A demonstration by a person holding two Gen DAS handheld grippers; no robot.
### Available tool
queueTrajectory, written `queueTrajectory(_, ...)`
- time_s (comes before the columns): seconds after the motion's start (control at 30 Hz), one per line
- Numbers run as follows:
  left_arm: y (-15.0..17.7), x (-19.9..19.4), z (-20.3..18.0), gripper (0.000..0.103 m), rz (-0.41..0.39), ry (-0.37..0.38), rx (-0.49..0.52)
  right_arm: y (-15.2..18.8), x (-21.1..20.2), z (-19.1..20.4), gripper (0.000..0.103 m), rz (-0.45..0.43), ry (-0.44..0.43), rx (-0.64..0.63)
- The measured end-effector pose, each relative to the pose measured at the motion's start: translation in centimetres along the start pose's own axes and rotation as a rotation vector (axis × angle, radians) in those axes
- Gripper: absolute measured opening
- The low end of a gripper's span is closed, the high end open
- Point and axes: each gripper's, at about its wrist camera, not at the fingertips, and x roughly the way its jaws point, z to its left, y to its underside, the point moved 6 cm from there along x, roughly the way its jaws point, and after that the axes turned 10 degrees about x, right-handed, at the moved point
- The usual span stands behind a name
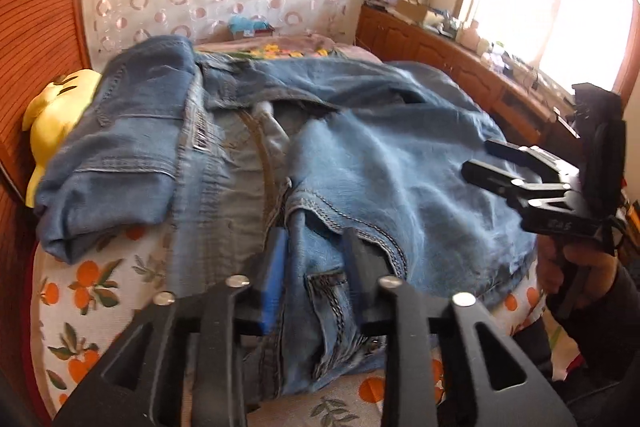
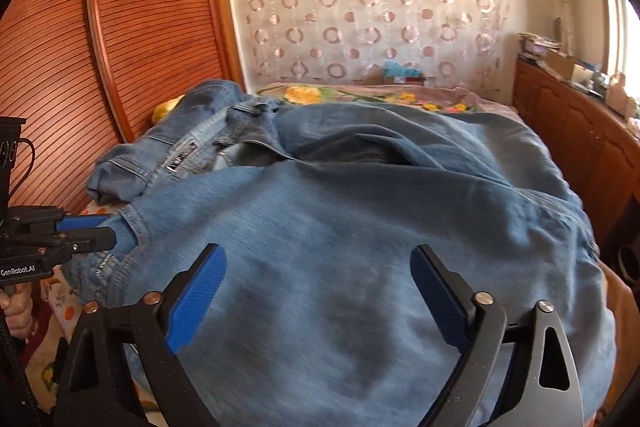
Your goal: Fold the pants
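Blue jeans point(image 1: 400, 155) lie crumpled across the bed, with the labelled waistband point(image 1: 200, 139) at the far left. My left gripper point(image 1: 314, 239) reaches over their near edge. Its jaws are partly apart, a seamed fold of denim runs loosely between them, and the blue pad point(image 1: 272, 267) shows bare. The right wrist view shows the left gripper point(image 2: 114, 235) at the left, with its tips at a stitched hem. My right gripper point(image 2: 316, 251) hovers wide open over a broad panel of the jeans point(image 2: 360, 187), gripping nothing. It also appears as the right gripper point(image 1: 476, 159), held by a hand point(image 1: 568, 267).
The bed sheet point(image 1: 80, 307) has an orange fruit print. A yellow plush toy point(image 1: 52, 115) lies at the left by the slatted wooden panel point(image 2: 140, 27). A wooden cabinet point(image 2: 580, 147) with clutter runs along the right under the window. A flowered blanket point(image 2: 304, 95) lies behind the jeans.
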Motion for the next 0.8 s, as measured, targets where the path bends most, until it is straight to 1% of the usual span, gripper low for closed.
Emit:
queueTrajectory(0.07, -0.3, -0.9, 0.9, 0.053, -0.027, -0.022, -0.006, -0.8, 1.1, 1.1, 0.085, 0.017, -0.033, -0.019)
queueTrajectory(0.1, -0.5, -1.4, 1.5, 0.054, -0.044, -0.038, -0.009, -1.1, 1.5, 1.6, 0.084, 0.024, -0.047, -0.023)
queueTrajectory(0.2, -0.7, -1.9, 3.2, 0.059, -0.056, -0.071, -0.014, -2.1, 3.4, 3.6, 0.080, 0.060, -0.110, -0.037)
queueTrajectory(0.37, -0.6, -2.0, 6.2, 0.075, -0.060, -0.131, -0.019, -2.8, 7.1, 7.0, 0.078, 0.128, -0.183, -0.073)
queueTrajectory(0.47, -0.5, -1.8, 7.9, 0.075, -0.064, -0.160, -0.033, -2.8, 9.0, 8.5, 0.078, 0.169, -0.208, -0.084)
queueTrajectory(0.53, -0.3, -1.7, 8.6, 0.075, -0.061, -0.173, -0.040, -2.7, 9.9, 9.2, 0.078, 0.185, -0.206, -0.090)
queueTrajectory(0.67, 0.2, -1.5, 9.4, 0.075, -0.076, -0.188, -0.054, -3.1, 11.9, 10.0, 0.078, 0.212, -0.167, -0.109)
queueTrajectory(0.7, 0.4, -1.4, 9.4, 0.075, -0.076, -0.188, -0.055, -3.1, 12.5, 10.0, 0.076, 0.222, -0.151, -0.115)
queueTrajectory(0.73, 0.5, -1.2, 9.4, 0.075, -0.074, -0.182, -0.057, -3.0, 12.8, 10.1, 0.072, 0.229, -0.135, -0.123)
queueTrajectory(0.8, 0.7, -0.8, 9.3, 0.075, -0.069, -0.169, -0.057, -2.7, 13.6, 10.2, 0.037, 0.253, -0.108, -0.142)
